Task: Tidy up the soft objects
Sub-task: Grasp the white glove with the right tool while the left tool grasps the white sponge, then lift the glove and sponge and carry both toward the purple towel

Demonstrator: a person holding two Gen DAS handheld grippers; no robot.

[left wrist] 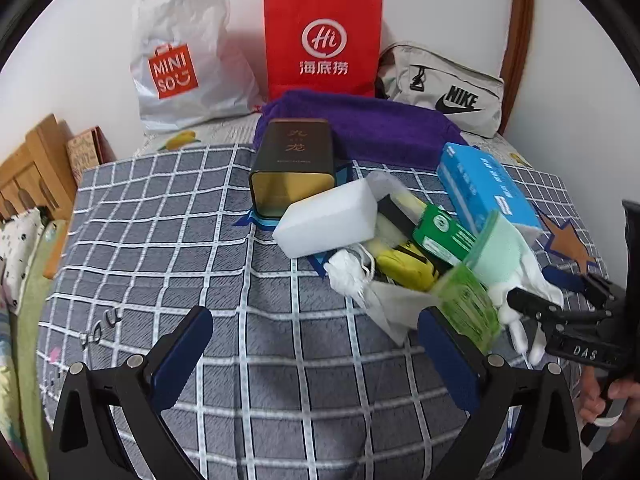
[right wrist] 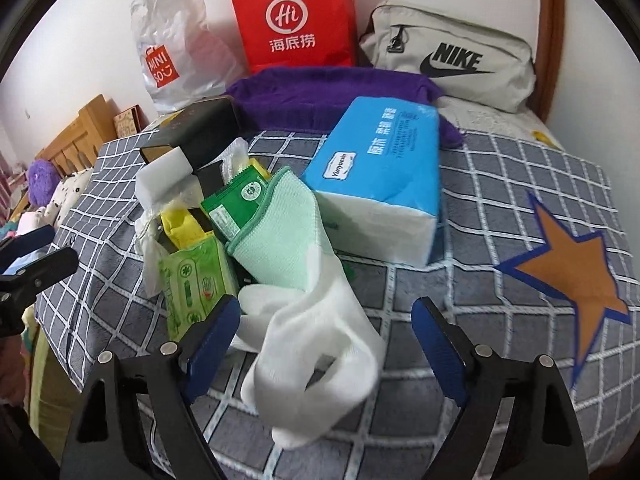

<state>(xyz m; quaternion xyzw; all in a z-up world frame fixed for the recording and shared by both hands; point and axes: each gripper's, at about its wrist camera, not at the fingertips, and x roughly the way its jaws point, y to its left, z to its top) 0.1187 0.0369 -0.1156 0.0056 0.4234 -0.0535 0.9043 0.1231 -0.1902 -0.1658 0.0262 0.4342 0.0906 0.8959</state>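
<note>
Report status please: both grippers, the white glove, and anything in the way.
Left gripper open, empty, over blanket. Right gripper open, white glove between jaws, not gripped. Green wipes pack close beside the left finger.

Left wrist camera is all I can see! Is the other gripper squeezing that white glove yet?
Observer: Not yet. The right gripper is open, and the white glove lies between its fingers, not pinched.
Operator: Is that orange shape a whole star?
Observer: Yes, the orange star has a blue outline and is printed on the checked blanket, to the right of the glove.
Operator: Anything hiding that I can't see?
Observer: A purple fluffy thing sits far left, below the wooden headboard. I cannot tell what it is.
</note>
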